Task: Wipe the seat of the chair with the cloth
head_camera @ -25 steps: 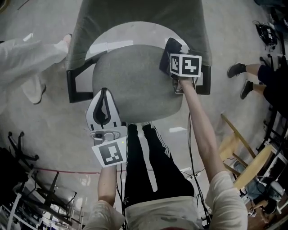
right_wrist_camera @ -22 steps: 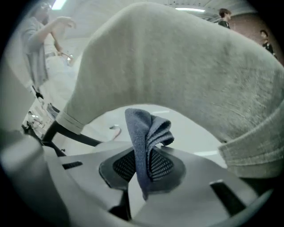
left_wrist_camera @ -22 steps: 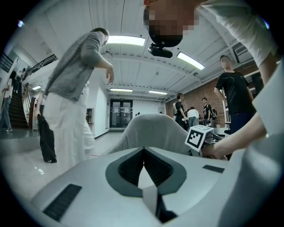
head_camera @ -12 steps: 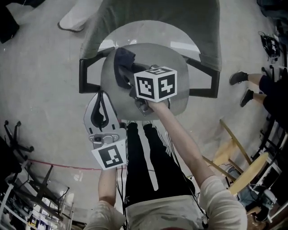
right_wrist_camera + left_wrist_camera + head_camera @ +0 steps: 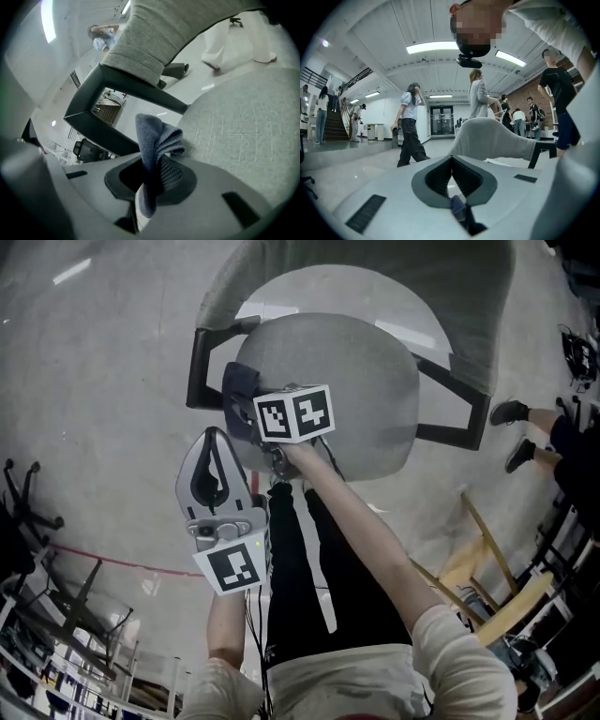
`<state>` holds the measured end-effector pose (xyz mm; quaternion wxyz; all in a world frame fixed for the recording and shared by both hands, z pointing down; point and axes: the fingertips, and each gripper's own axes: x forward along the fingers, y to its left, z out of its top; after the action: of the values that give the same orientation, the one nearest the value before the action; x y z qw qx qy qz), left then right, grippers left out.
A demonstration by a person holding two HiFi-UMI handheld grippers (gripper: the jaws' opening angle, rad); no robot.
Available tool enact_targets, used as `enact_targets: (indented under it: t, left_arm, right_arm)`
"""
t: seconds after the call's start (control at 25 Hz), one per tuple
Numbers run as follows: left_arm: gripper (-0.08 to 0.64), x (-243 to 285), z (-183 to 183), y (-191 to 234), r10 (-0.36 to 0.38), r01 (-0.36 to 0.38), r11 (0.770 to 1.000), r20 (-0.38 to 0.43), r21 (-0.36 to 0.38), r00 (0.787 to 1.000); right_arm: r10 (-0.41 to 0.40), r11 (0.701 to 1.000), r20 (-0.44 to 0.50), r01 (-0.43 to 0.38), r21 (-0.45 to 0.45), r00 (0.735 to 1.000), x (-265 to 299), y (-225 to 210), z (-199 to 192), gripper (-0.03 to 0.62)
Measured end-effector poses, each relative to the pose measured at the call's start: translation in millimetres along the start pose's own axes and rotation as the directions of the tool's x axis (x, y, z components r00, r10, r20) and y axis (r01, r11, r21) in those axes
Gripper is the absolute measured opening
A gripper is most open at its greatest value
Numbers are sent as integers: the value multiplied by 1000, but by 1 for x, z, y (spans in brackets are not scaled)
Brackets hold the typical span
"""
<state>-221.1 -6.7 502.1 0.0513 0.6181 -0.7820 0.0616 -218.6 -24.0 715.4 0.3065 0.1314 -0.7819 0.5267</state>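
Right gripper (image 5: 151,174) clamps the cloth (image 5: 157,138) at the seat's (image 5: 347,381) left edge. Left gripper (image 5: 215,457), lower left, has its jaws together.

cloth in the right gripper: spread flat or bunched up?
Bunched. In the right gripper view the cloth stands up in folds, pinched between the jaws of the right gripper at the edge of the seat, not laid flat.

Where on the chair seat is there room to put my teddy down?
The seat is bare across its middle and right side, from the cloth over to the armrest. The left front edge is crowded: the right gripper holds the cloth there.
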Motion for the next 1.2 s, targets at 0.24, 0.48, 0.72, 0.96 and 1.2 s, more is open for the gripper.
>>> enact_targets:
  t: [0.24,0.48,0.72,0.96,1.2]
  left_arm:
    - [15,-6,-14,4,-3,3,1000,-27,3,1000]
    - [15,5,-16,-3,-26,26,1000,-28,7,999]
    - [15,14,-17,-11,-53,53,998,-27,23,998]
    - [15,12,-19,-34,-103,102,994,-37,-29,994]
    - [15,16,-12,-58,-170,170,985,-28,-6,985]
  right_arm:
    - [-33,999,-19,32,-14,999,23,-13,3,49]
    - [-52,998,-39,51,-23,998,26,-23,4,49]
    - [-86,995,-36,85,-44,996,14,-39,3,49]
    - [-129,990,-21,127,-58,991,-15,-63,-2,49]
    - [-207,975,1,207,-81,978,-57,-98,-5,49]
